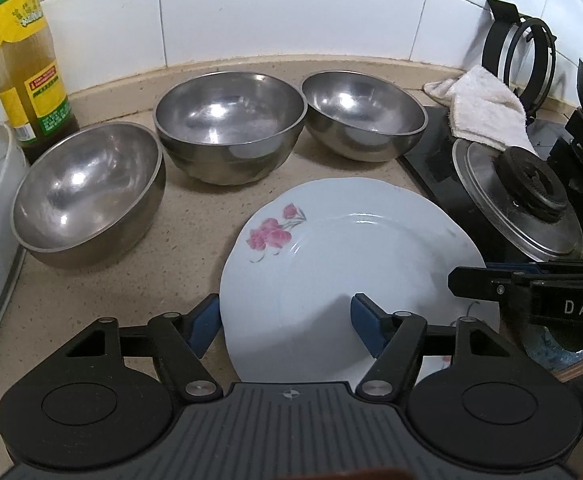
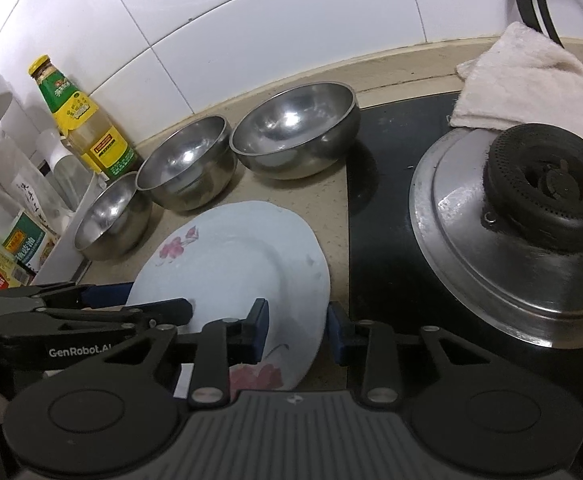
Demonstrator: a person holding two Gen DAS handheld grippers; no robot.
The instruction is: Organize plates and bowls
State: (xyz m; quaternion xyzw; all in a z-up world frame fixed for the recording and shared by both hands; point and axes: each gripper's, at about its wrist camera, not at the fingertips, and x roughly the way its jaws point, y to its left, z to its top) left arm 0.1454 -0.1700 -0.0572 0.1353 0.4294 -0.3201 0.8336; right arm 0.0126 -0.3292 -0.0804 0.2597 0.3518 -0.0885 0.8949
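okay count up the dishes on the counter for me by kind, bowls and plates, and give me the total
Steel bowls: 3, at left, in the middle and at right.
White flowered plate: 1.
Total: 4.

Sauce bottle (image 1: 23, 68), white cloth (image 1: 487, 108), steel lid (image 2: 503, 256) on stove (image 2: 379, 208)

Evenly lit from overhead, soft and slightly dim; bright glints inside the steel bowls (image 1: 227, 120), faint shadows beneath them. Strong fisheye bending of the wall tiles (image 2: 219, 32), dark vignetted corners, mild blur toward the edges.
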